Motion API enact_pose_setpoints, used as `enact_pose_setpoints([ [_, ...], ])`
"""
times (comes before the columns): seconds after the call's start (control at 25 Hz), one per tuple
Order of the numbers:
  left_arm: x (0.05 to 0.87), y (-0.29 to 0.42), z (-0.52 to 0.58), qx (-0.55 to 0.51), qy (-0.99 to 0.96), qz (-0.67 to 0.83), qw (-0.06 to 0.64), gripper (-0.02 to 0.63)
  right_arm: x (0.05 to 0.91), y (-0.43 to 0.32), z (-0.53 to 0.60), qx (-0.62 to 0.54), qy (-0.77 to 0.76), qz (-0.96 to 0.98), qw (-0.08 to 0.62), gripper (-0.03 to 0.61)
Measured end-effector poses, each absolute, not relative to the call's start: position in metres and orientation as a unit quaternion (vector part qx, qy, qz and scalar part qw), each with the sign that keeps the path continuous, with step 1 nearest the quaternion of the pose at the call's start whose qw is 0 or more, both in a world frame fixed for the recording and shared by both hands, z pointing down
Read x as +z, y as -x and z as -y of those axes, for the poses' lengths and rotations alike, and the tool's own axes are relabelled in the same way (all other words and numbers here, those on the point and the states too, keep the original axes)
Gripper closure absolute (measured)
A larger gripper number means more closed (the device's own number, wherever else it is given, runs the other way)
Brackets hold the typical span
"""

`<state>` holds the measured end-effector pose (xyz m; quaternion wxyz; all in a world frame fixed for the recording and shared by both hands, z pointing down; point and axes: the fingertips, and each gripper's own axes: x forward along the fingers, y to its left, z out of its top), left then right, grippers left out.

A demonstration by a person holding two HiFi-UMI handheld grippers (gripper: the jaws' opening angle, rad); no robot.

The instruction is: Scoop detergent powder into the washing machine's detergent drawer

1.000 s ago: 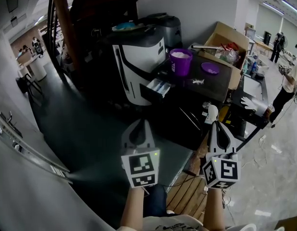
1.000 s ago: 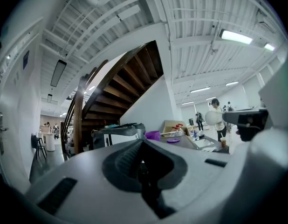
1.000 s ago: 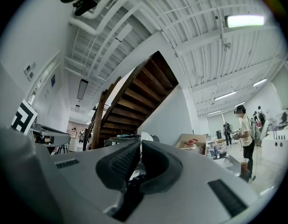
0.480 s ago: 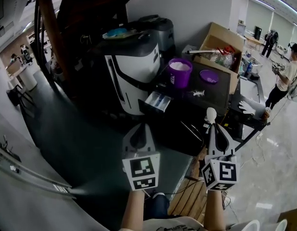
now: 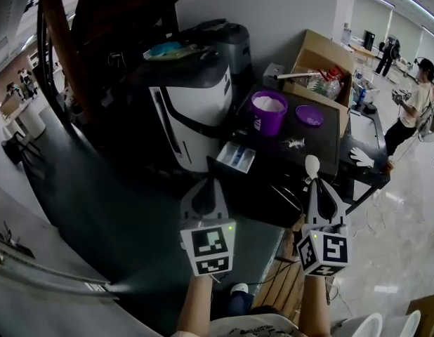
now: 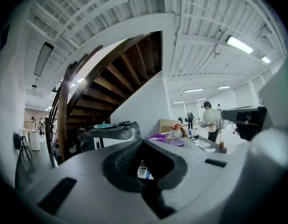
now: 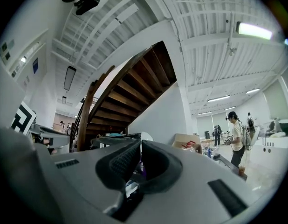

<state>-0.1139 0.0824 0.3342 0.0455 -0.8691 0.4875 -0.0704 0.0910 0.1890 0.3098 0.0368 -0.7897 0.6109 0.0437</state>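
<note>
A small white and black washing machine (image 5: 196, 107) stands on a dark platform, with its detergent drawer (image 5: 234, 157) pulled out toward me. To its right an open purple tub (image 5: 267, 111) holds white powder, and its purple lid (image 5: 309, 116) lies beside it. My right gripper (image 5: 317, 182) is shut on a white scoop (image 5: 312, 166), whose bowl sticks up past the jaws (image 7: 145, 136). My left gripper (image 5: 204, 186) is shut and holds nothing. Both hang short of the drawer, which shows through the left jaws (image 6: 143, 171).
A cardboard box (image 5: 331, 63) of clutter stands behind the tub on the black table (image 5: 322, 142). A wooden pallet (image 5: 274, 286) lies below my right gripper. A staircase rises at the left. People stand at the far right (image 5: 413, 107).
The view has closed in on the washing machine; the machine, drawer and tub sit lower and nearer the grippers. Both grippers stay shut, the right still holding the scoop.
</note>
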Motion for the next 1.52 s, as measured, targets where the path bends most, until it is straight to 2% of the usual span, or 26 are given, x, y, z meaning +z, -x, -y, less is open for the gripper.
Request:
enact_pose_setpoints([
  [0.8,0.328,0.095,-0.018,-0.066,0.880,-0.470,0.028,0.611,0.298,-0.102,-0.130,0.040,0.799,-0.600,0.019,0.558],
  [1.52,0.332,0.018,0.110,-0.074,0.848,-0.525,0.027,0.612,0.304,-0.191,0.026,0.032,0.758,-0.650,0.033,0.558],
])
